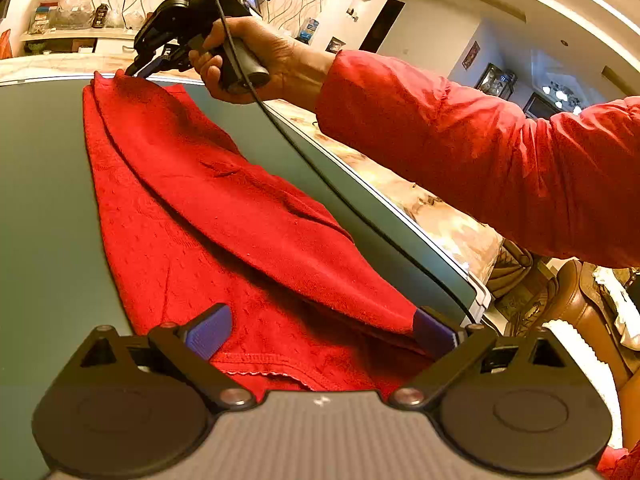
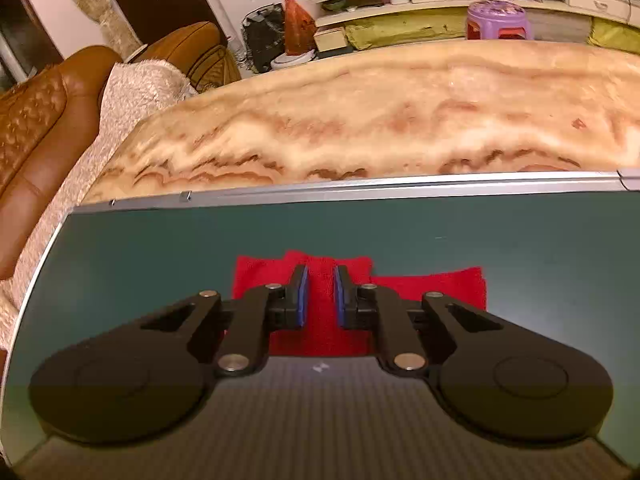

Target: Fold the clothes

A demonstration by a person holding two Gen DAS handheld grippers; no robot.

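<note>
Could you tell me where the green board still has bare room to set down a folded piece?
The green board lies bare left of the red garment, and a strip runs between the garment's far end and the metal rim. The garment's own band is crowded, with the left gripper and right gripper at its ends.

Both tongs, left tongs [image 1: 324, 330] and right tongs [image 2: 319, 294], have black linkage arms, silver pivot screws, blue ribbed pads [image 1: 210, 330] and grey ribbed bodies. A red sleeve [image 1: 480, 152] covers the person's arm; a black cable [image 1: 320, 172] trails.

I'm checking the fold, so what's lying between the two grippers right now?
The red knit garment spans from left gripper to right gripper, seen in the left wrist view.
</note>
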